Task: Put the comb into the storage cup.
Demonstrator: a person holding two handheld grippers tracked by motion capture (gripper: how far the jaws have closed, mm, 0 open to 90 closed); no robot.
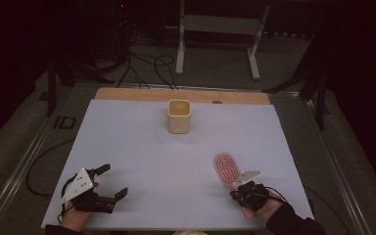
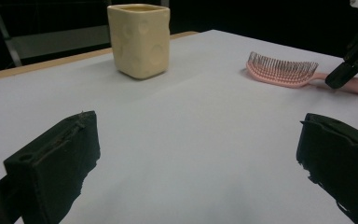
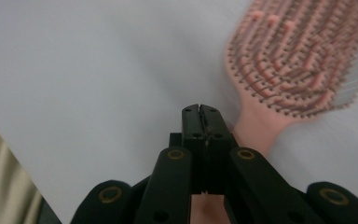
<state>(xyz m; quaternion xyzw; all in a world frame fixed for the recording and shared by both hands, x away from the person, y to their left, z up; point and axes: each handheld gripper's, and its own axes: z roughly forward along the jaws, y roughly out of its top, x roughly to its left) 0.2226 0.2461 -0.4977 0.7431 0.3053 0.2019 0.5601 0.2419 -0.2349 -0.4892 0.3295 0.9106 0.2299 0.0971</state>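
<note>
Jaws on my right gripper (image 1: 241, 188) are pressed together, and in the right gripper view the pink hairbrush (image 3: 303, 65) has its handle running under them and showing again beneath the linkage, so they appear clamped on that handle. From the high view the brush lies on the white counter (image 1: 152, 156) at the near right, bristles up, its head pointing away from me and slightly left. My left gripper (image 1: 108, 182) sits at the near left corner with its jaws spread wide, nothing between them; in the left gripper view I see bare counter between the two black pads. Farther back, near the middle of the far edge, a cream square cup (image 1: 179, 116) stands upright, well apart from both grippers and from the brush. A bare wooden strip (image 1: 127, 94) runs along the far edge.
</note>
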